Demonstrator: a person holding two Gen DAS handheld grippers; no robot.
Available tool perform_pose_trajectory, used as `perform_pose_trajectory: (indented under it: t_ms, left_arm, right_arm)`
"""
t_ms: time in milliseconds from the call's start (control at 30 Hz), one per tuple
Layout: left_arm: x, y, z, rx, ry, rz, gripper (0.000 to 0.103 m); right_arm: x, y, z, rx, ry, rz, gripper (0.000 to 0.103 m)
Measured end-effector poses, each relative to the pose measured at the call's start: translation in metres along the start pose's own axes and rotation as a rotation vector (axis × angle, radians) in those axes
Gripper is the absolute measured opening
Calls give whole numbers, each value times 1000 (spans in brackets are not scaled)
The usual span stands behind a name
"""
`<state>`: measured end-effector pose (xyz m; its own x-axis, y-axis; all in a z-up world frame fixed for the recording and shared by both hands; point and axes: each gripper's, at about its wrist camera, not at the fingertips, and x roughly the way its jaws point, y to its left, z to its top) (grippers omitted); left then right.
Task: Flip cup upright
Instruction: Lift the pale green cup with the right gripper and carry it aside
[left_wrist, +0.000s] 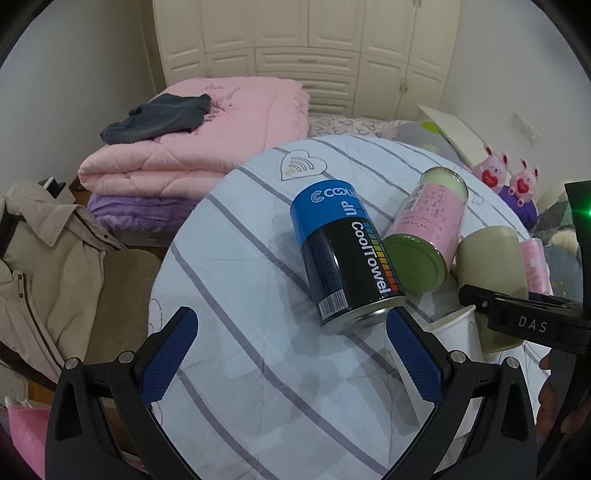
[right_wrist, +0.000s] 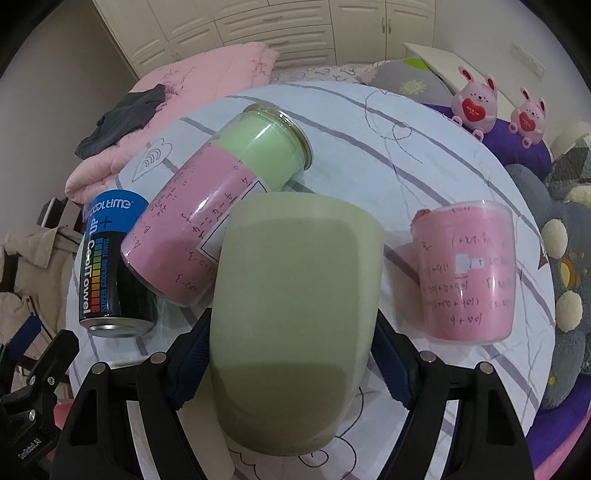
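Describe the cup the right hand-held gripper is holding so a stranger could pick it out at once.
Start at the round table under the striped white quilted cloth. At its near edge, the right hand-held gripper clasps a plain sage-green cup between its blue pads, just in front of the lying pink-and-green jar. Unlike the jar, the CoolTowel can and the clear pink cup, it is opaque, matte and unmarked.

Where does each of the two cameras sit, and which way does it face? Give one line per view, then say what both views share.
Left wrist: on the open left gripper, looking across the striped round table at the lying blue-and-black CoolTowel can; its blue-padded fingers show.
Right wrist: on the right gripper, closed on the pale green cup.
Shared: can, cup, pink-and-green lying jar, table.
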<state>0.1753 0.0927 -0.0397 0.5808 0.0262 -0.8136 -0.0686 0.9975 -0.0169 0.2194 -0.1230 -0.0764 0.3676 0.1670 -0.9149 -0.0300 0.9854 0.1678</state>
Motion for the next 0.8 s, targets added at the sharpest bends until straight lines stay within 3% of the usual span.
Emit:
perform_pose_trajectory:
  t_ms: [433,800]
  left_arm:
    - [-29,-2,-10,18,-30,10,103]
    - [-59,-10,-50,51,-52,-12,103]
  right_arm:
    - [-34,-3,-11,-21,-46,3,80]
    - [-55,-3,-60,-23,-26,9,80]
